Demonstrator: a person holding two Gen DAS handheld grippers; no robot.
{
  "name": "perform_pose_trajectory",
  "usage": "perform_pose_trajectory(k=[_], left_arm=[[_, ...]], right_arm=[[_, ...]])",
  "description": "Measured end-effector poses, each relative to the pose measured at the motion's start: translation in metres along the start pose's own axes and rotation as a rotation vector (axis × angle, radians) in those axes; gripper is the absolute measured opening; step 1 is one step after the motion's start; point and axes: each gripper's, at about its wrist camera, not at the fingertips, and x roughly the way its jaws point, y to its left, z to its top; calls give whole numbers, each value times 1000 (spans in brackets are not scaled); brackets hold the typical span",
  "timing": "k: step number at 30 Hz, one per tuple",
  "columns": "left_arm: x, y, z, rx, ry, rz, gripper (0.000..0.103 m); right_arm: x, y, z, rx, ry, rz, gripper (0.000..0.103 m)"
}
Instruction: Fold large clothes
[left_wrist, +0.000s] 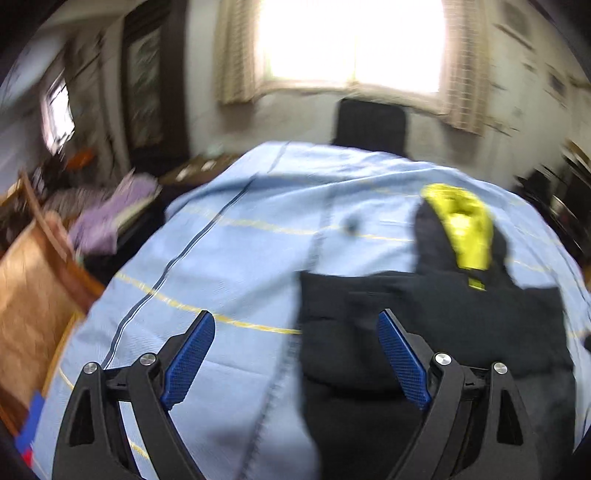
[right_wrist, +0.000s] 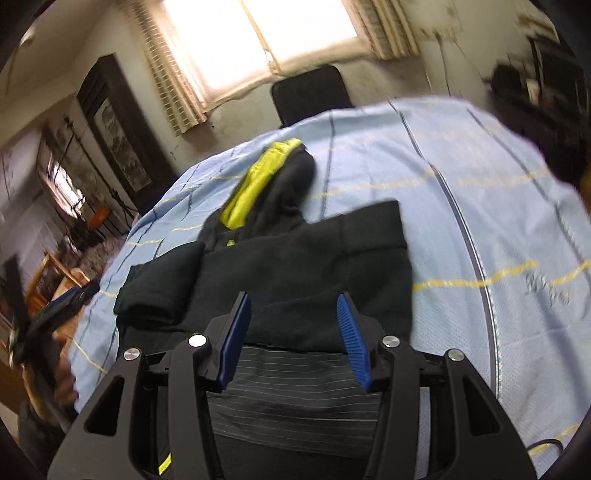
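Note:
A black hooded jacket (left_wrist: 424, 302) lies flat on a light blue bedsheet (left_wrist: 240, 240). Its yellow-lined hood (left_wrist: 461, 225) points away from me. My left gripper (left_wrist: 295, 315) hangs open and wide over the jacket's left edge, with nothing between its blue pads. In the right wrist view the jacket (right_wrist: 295, 258) has one sleeve (right_wrist: 159, 284) folded in on the left, and the hood (right_wrist: 258, 181) lies beyond it. My right gripper (right_wrist: 292, 295) stands partly open above the near hem. Grey striped lining (right_wrist: 295, 384) shows below it, and the pads press on nothing.
A black chair back (right_wrist: 310, 92) stands beyond the bed under a bright window. Wooden furniture (left_wrist: 37, 295) and a purple cloth (left_wrist: 110, 218) crowd the bed's left side. A blurred hand (right_wrist: 62, 380) shows at the bed's left edge. Bare sheet (right_wrist: 480, 184) stretches to the jacket's right.

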Motion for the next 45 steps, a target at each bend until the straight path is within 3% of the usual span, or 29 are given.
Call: perform_pose_trajectory(k=[4, 6, 10, 12, 15, 18, 23, 27, 39, 45], left_arm=[[42, 29, -4, -84, 98, -12, 80], [60, 30, -10, -51, 180, -18, 80], [62, 30, -10, 4, 176, -29, 80], [61, 39, -7, -34, 186, -58, 80], [55, 52, -1, -89, 182, -96, 80], [49, 59, 4, -91, 158, -80, 80], [51, 56, 3, -96, 185, -117, 80], [49, 48, 2, -58, 169, -96, 80], [60, 37, -4, -11, 205, -74, 80], [63, 30, -7, 34, 207, -38, 80]], right_arm=[[7, 69, -6, -193, 65, -12, 49], [12, 106, -12, -309, 79, -31, 53], [33, 181, -25, -532, 81, -75, 55], [56, 213, -33, -632, 100, -100, 56], [87, 240, -45, -733, 114, -166, 56], [109, 253, -51, -825, 81, -261, 56], [129, 248, -51, -859, 92, -290, 56], [139, 246, -49, -847, 101, -282, 55], [131, 212, -13, -502, 187, -30, 55], [135, 221, -18, -550, 175, -75, 55]])
